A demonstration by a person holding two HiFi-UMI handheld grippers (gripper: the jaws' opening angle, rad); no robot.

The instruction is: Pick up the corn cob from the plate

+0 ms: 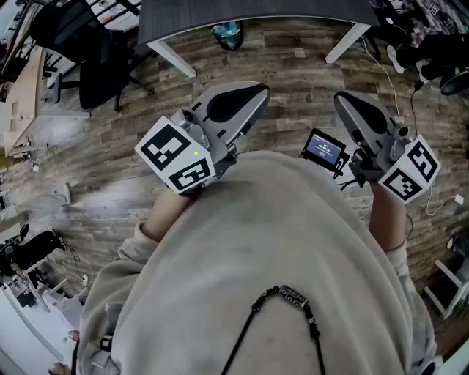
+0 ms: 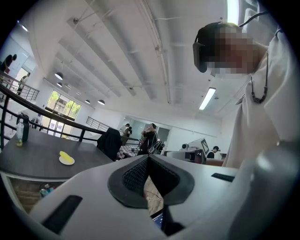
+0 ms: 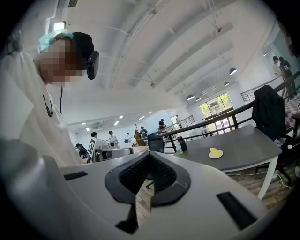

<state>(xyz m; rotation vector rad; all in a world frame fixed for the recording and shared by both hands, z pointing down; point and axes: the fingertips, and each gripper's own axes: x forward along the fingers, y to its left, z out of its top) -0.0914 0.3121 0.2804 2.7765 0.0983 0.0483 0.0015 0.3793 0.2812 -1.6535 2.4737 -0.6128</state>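
A yellow corn cob (image 2: 66, 157) lies on a small white plate (image 2: 70, 162) on a dark grey table (image 2: 33, 159), far off to the left in the left gripper view. In the right gripper view the same corn cob (image 3: 215, 151) and plate (image 3: 216, 155) sit far off to the right. Both grippers are held close to the person's chest, over the wooden floor and well short of the table (image 1: 256, 15). The left gripper (image 1: 255, 94) is shut with nothing in it. The right gripper (image 1: 344, 101) is shut too, with its pads together and nothing between them.
A black office chair (image 1: 95, 62) stands at the table's left end, and a blue object (image 1: 227, 33) lies under the table. A small lit screen (image 1: 325, 149) sits beside the right gripper. A bottle (image 2: 19, 132) stands on the table. Cables (image 1: 388, 80) trail on the floor at right.
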